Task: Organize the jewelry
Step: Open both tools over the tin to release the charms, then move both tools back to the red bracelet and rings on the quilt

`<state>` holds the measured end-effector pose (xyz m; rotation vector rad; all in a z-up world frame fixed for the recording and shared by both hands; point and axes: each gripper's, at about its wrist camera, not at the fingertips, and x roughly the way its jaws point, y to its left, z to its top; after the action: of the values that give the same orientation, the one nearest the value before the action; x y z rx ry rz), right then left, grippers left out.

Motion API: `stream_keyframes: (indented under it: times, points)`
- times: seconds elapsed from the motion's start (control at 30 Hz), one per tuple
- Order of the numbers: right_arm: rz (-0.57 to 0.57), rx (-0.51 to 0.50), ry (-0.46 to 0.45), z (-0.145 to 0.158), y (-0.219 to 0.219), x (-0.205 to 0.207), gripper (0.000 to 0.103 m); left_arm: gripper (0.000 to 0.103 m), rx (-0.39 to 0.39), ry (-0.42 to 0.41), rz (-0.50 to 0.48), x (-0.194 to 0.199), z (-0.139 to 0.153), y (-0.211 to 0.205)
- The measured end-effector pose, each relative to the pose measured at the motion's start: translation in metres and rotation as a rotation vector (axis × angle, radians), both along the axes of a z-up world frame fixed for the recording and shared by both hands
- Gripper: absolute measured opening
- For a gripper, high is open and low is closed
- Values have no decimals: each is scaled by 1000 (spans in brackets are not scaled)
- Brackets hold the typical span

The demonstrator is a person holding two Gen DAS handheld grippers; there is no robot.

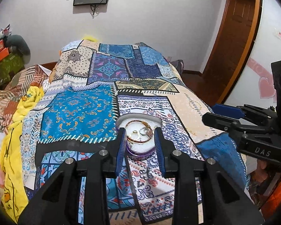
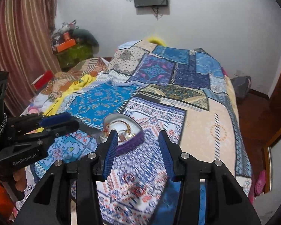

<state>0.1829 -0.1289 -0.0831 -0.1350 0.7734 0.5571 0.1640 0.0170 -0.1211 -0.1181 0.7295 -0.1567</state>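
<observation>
Two grippers are closing in on a dish of jewelry lying on the bed.

The left gripper (image 1: 140, 131) is hovering with its ribbed blue fingers (image 1: 121, 142) apart, flanking the round white dish (image 1: 138, 148) with its purple rim; nothing is clamped. The right gripper (image 2: 138, 134) is waiting just beside the dish (image 2: 121, 129), fingers (image 2: 110, 146) also spread and empty. Thin gold and reddish bangles (image 1: 138, 131) and small rings are sitting tangled inside the dish, on the soft patchwork quilt (image 1: 80, 108). Sorting looks barely begun; the next move probably calls for a fine pinch on one slim hoop, since smooth metal loops may slip or drag neighbours along.
</observation>
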Motion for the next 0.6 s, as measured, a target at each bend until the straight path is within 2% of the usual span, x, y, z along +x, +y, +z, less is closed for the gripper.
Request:
stream_keyframes:
  times: [0.2,0.6]
  points:
    - [-59,1,40,-11,-27,-7,41,35,7,30,-37,-5,-7,-21]
    - [-116,9,170,-51,-63,-18,41,35,3,186,-156,-3,-52,-69]
